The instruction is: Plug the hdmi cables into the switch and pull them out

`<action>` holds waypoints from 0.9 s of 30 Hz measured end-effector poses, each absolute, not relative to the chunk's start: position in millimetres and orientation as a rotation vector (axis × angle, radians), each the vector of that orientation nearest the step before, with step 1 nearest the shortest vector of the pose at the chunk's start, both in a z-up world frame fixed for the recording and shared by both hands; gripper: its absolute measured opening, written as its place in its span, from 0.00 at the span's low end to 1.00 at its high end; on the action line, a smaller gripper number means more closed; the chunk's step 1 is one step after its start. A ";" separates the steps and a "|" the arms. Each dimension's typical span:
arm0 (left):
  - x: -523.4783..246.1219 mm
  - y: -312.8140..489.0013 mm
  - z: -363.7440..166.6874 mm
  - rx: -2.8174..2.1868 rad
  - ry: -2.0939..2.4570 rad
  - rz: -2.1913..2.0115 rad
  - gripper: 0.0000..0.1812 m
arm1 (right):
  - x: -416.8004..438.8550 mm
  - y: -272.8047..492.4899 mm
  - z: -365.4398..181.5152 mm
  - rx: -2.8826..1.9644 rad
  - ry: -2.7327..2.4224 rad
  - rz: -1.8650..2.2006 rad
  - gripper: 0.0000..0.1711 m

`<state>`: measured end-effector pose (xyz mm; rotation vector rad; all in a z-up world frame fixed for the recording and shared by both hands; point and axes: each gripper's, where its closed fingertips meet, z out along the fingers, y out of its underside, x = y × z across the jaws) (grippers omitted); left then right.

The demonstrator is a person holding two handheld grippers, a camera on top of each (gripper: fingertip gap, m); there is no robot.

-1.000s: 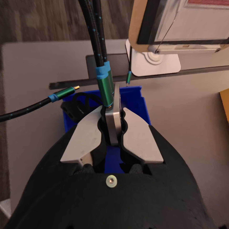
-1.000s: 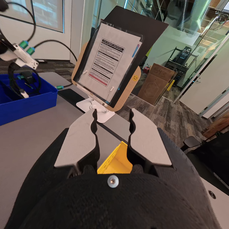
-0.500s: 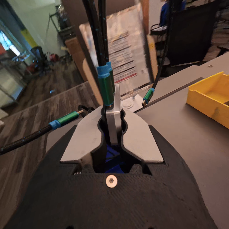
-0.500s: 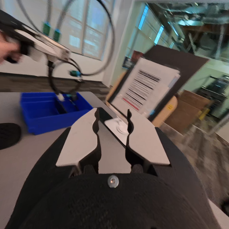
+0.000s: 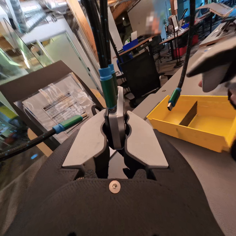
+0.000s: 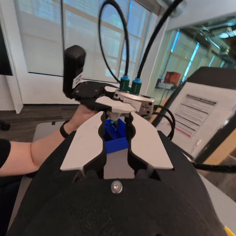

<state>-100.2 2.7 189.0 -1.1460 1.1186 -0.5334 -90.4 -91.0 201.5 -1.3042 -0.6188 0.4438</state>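
I have the switch (image 5: 116,122) pinched edge-on in my left gripper (image 5: 115,126), jaws clamped on its flat faces, so the port edge faces up and stays clear of the fingers. It is lifted off the surface (image 5: 191,178), which I judge gives the cables room to hang and lets the other hand come at the plugs from any side. Two cables are seated side by side in that top edge, their green plugs (image 6: 130,84) upright and the black cords arching away overhead. The far ends hang free: one loose plug (image 5: 71,122) sticks out to the left of my grip, another (image 5: 173,99) dangles above the yellow bin (image 5: 185,134).

My right gripper (image 6: 116,117) faces the switch from just beside it, jaws apart and holding nothing, the gap lined up below the switch body. From there I read it as poised to rise and take one seated plug by its green shell for a straight pull. The blue bin (image 6: 114,145) sits on the surface beyond, with more cabling in it.
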 end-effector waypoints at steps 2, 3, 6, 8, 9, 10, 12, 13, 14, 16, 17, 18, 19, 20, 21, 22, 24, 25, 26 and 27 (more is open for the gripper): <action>-91.6 5.3 174.9 -1.067 1.124 -0.443 0.12 | -82.4 -76.9 195.5 -1.341 -0.567 0.397 0.20; -88.3 8.2 167.8 -1.031 1.126 -0.382 0.12 | -77.4 -69.1 192.8 -1.351 -0.542 0.376 0.20; -81.4 15.5 151.7 -0.929 1.147 -0.202 0.12 | -70.2 -47.6 178.6 -1.410 -0.509 0.388 0.21; -79.2 17.2 143.9 -0.861 1.154 -0.128 0.12 | -74.8 -39.4 170.2 -1.426 -0.528 0.437 0.22; -78.1 17.3 140.0 -0.827 1.159 -0.104 0.12 | -77.0 -36.0 166.6 -1.428 -0.536 0.450 0.22; -77.1 17.6 136.2 -0.799 1.165 -0.082 0.12 | -77.4 -31.9 163.4 -1.432 -0.535 0.442 0.23; -75.4 16.7 129.7 -0.740 1.183 -0.040 0.12 | -76.4 -25.0 158.0 -1.430 -0.548 0.382 0.24; -75.0 16.9 126.6 -0.718 1.196 -0.015 0.12 | -77.2 -24.0 156.0 -1.420 -0.576 0.344 0.23; -75.4 18.1 124.4 -0.701 1.206 0.012 0.12 | -77.3 -23.6 154.4 -1.407 -0.613 0.290 0.23; -76.1 20.0 118.8 -0.668 1.252 0.052 0.12 | -77.1 -24.0 150.0 -1.373 -0.718 0.138 0.23; -77.4 21.3 117.0 -0.653 1.266 0.076 0.12 | -79.1 -25.7 145.9 -1.353 -0.790 0.062 0.23; -79.5 23.1 116.6 -0.645 1.269 0.095 0.12 | -79.8 -26.3 139.2 -1.353 -0.853 -0.013 0.23; -81.6 24.3 116.6 -0.639 1.273 0.102 0.12 | -75.9 -23.9 132.0 -1.387 -0.882 -0.100 0.22; -84.0 25.4 117.1 -0.633 1.277 0.107 0.12 | -70.4 -21.4 124.3 -1.444 -0.900 -0.181 0.21; -86.9 26.9 118.4 -0.631 1.275 0.113 0.12 | -67.5 -21.5 116.2 -1.501 -0.931 -0.235 0.19; -89.8 28.4 119.6 -0.630 1.272 0.118 0.12 | -68.5 -25.1 108.0 -1.547 -0.979 -0.257 0.16; -94.7 31.0 121.8 -0.622 1.263 0.137 0.12 | -75.9 -36.8 97.8 -1.605 -1.058 -0.264 0.15; -96.5 32.9 122.3 -0.618 1.256 0.161 0.12 | -81.3 -42.5 100.3 -1.588 -1.072 -0.273 0.15; -97.7 35.4 122.0 -0.610 1.246 0.197 0.12 | -88.1 -47.8 106.9 -1.549 -1.067 -0.274 0.15; -98.5 37.7 121.4 -0.592 1.231 0.246 0.12 | -94.2 -52.3 115.1 -1.512 -1.042 -0.264 0.15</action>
